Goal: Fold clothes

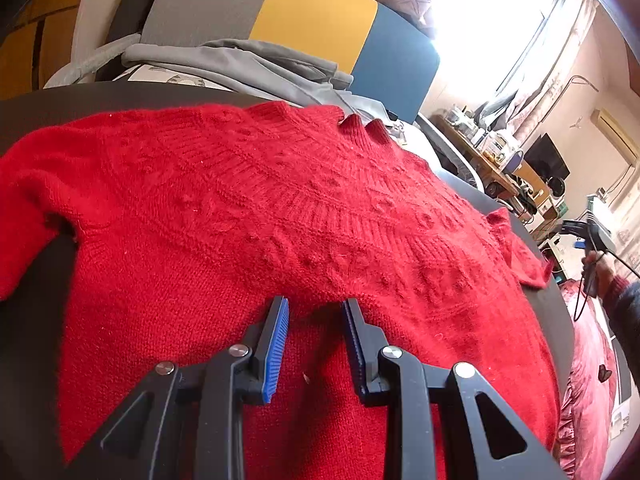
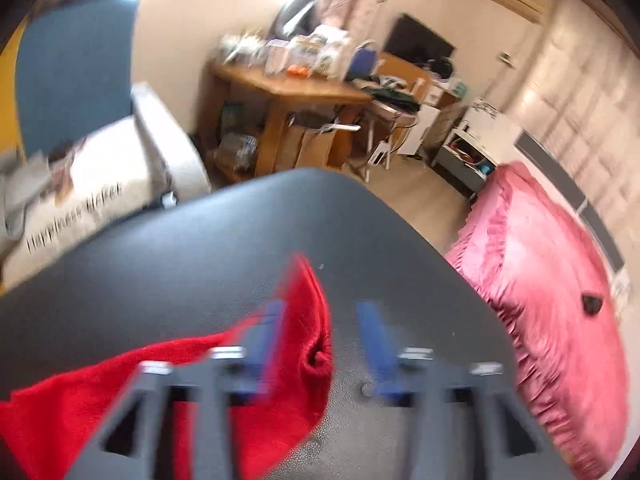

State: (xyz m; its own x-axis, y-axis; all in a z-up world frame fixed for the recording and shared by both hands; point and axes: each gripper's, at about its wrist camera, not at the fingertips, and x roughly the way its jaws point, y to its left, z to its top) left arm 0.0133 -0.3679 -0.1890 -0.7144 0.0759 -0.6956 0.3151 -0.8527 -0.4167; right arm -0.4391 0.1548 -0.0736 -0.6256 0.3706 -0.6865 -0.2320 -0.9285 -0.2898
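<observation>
A red knitted sweater [image 1: 248, 208] lies spread flat on a dark table [image 1: 36, 360], collar toward the far side. My left gripper [image 1: 316, 308] hovers over the sweater's body, open, nothing between its blue pads. In the right wrist view, which is motion-blurred, the sweater's sleeve end [image 2: 308, 320] lies on the dark table [image 2: 200, 248]. My right gripper [image 2: 324, 312] stands open above the cuff, its left finger over the red knit. The right gripper [image 1: 588, 236] also shows at the far right of the left wrist view, held by a hand.
A grey garment [image 1: 248, 60] lies beyond the sweater on a seat with grey, yellow and blue cushions [image 1: 316, 24]. A pink frilled bed cover [image 2: 560, 280] lies right of the table. A cluttered wooden desk [image 2: 292, 92] stands behind. A white printed cloth [image 2: 88, 196] lies left.
</observation>
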